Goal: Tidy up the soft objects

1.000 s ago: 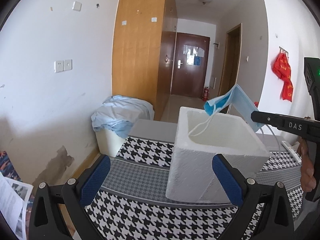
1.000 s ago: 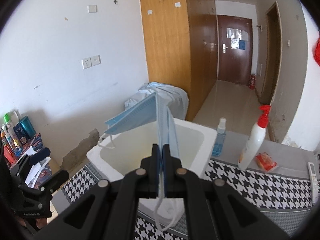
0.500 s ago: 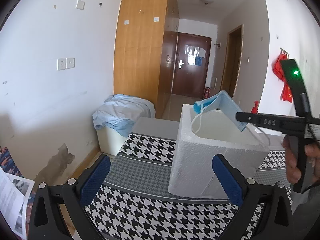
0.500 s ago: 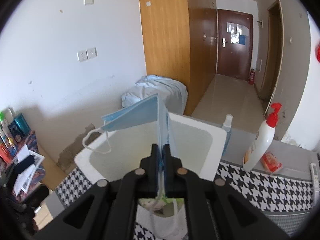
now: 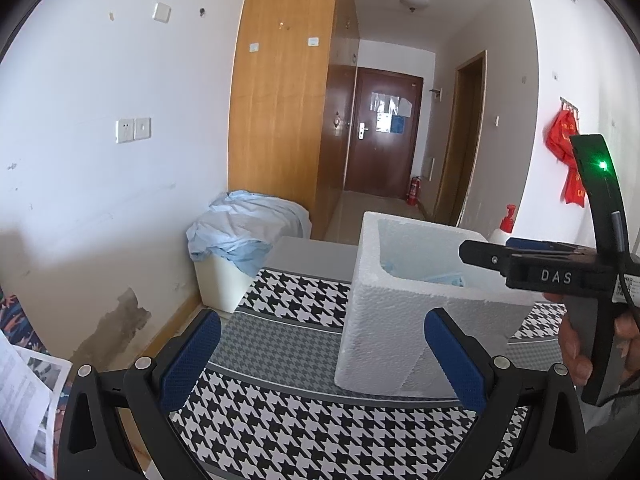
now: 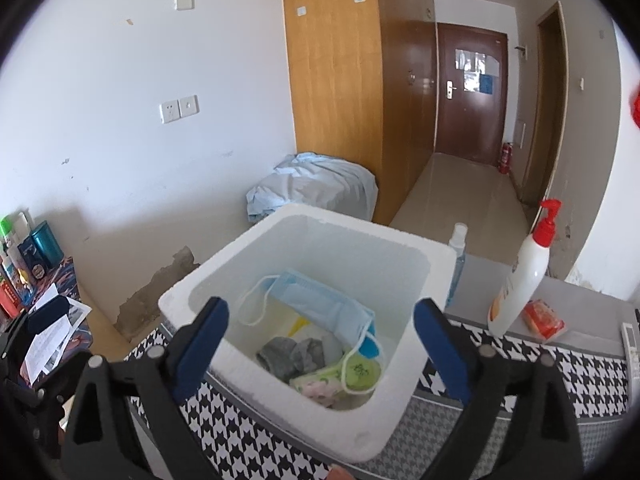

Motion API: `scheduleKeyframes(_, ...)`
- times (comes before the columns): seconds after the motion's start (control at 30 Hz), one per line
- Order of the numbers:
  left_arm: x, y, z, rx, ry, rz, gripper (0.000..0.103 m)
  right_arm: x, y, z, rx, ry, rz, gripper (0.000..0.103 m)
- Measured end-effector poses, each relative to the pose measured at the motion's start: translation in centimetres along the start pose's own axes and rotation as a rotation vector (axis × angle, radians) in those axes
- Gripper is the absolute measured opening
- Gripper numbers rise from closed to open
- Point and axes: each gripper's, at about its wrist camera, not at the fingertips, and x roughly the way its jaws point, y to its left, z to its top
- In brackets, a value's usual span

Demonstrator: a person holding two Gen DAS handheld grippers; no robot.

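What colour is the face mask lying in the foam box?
Light blue with white ear loops, clearest in the right wrist view: face mask, foam box.

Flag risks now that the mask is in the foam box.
1. The right gripper has just been opening, its fingers straddling the foam box rim; pulling back carelessly could tip the light box.
2. The face mask lies atop the pile with an ear loop curling up; it could snag.
3. The lotion pump bottle and spray bottle stand close beside the box.

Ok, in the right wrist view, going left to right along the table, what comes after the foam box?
Foam box → clear spray bottle → white pump bottle → red packet → remote at the edge.
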Motion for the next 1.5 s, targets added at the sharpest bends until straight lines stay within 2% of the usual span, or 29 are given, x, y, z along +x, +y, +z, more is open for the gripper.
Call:
scheduleKeyframes(0.33,-1.2,-1.6,0.2,0.024,-0.016,-0.031,0.102,-2.8,-0.4,-1.2,0.008,-0.028,-0.015,0.100)
scheduleKeyframes(0.47,-1.6,-2.4,0.2,0.039,-0.024,-0.046,0.102,-4.1,-1.3,-1.6,0.069,-0.041,-0.022,0.103)
scheduleKeyframes(0.6,-2.0,-3.2,0.4,0.039,-0.035,-0.060,0.102,-5.7,-2.1,-2.1,0.084,-0.067,-0.064,0.103)
scheduleKeyframes(0.8,-2.9,-4.6,0.9,0.017,-0.066,-0.085,0.102,-8.4,-3.2,-3.8,0.080,-0.103,-0.100,0.103)
scheduleKeyframes(0.97,-3.8,-6.4,0.9,0.043,-0.103,-0.104,0.102,-11.1,-3.8,-5.6,0.087,-0.158,-0.159,0.103)
scheduleKeyframes(1.13,-4.7,-7.6,0.5,0.051,-0.117,-0.123,0.102,-13.4,-4.7,-7.3,0.124,-0.193,-0.147,0.103)
scheduleKeyframes(1.5,-6.5,-9.4,-1.0,0.072,-0.186,-0.118,0.102,-16.3,-4.1,-10.5,0.100,-0.292,-0.170,0.103)
